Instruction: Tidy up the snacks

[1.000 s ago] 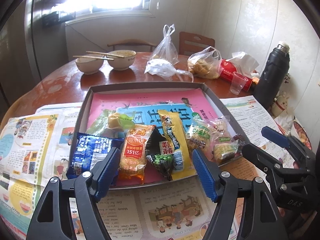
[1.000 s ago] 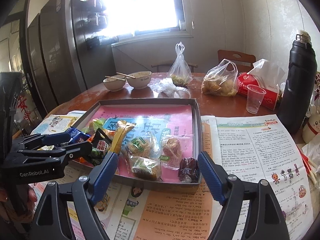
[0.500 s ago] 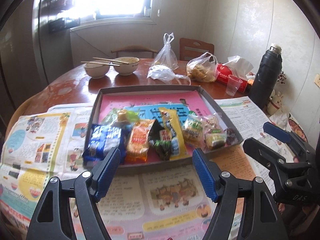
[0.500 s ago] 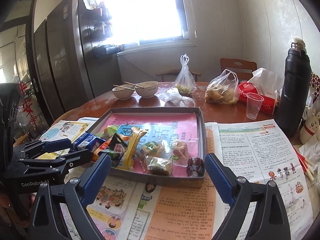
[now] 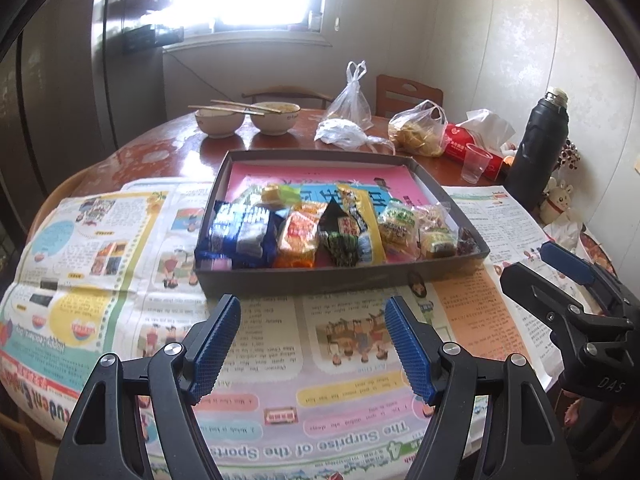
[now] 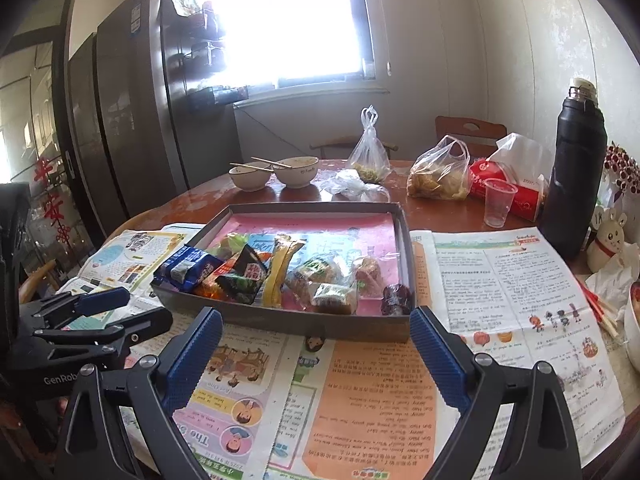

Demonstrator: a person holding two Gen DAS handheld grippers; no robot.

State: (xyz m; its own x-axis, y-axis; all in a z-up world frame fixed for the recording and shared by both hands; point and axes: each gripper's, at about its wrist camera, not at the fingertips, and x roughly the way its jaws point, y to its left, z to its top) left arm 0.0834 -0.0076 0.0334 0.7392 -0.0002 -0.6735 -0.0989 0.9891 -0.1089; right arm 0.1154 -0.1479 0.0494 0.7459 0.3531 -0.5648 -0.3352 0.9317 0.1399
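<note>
A shallow grey box (image 5: 340, 278) (image 6: 320, 326) with a pink lining sits on newspaper and holds a row of snack packets along its near side: a blue packet (image 5: 240, 234) (image 6: 186, 264), an orange one (image 5: 298, 236), a black-green one (image 5: 340, 236) (image 6: 244, 276), a yellow one (image 5: 362, 220) (image 6: 280, 268) and clear-wrapped pieces (image 5: 420, 228) (image 6: 332, 280). My left gripper (image 5: 314, 334) is open and empty, back from the box's near wall. My right gripper (image 6: 316, 344) is open and empty, also in front of the box. Each gripper shows in the other's view.
Newspaper (image 5: 100, 264) (image 6: 512, 292) covers the near table. Behind the box stand two bowls with chopsticks (image 5: 248, 118), plastic bags (image 5: 416, 130), a red tissue pack (image 5: 468, 146), a clear cup (image 6: 498, 202) and a black flask (image 6: 574, 172). A chair (image 5: 408, 94) and fridge stand behind.
Both grippers have pulled back toward me and away from the box, so the box looks smaller and farther. Both stayed open and empty. The snacks have not moved.
</note>
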